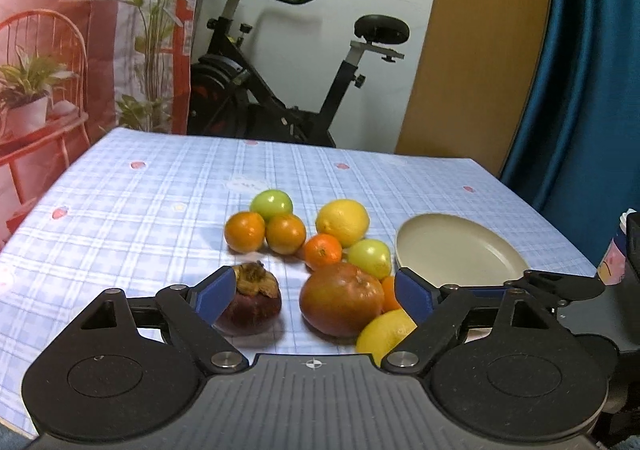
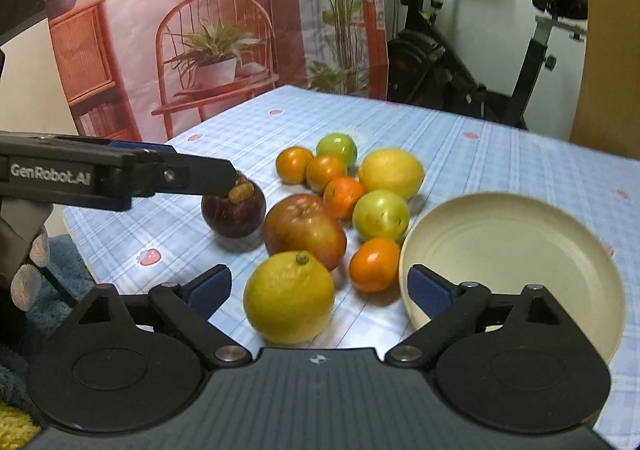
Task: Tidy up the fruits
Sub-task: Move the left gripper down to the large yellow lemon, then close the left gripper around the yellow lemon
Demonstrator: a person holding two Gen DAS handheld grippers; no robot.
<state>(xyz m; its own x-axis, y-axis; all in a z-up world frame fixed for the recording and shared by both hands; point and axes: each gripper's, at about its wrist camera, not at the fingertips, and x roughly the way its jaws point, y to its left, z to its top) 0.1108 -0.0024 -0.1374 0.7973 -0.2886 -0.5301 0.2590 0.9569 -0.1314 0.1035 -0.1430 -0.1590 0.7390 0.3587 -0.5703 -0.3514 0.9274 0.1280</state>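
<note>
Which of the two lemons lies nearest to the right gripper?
The near lemon, directly before the open right gripper, beside the red apple. The other lemon sits farther back, behind the green fruit.

A lived-in room of a home is being shown: an exercise bike [image 1: 280, 82] is being kept against a white wall, a table is being covered by a blue checked cloth [image 1: 140, 210], and a printed backdrop [image 2: 200, 30] and teal curtain [image 1: 592, 70] are hanging alongside.

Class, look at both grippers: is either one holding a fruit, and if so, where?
Nothing is held. The left gripper and the right gripper are both open above the fruits.
</note>
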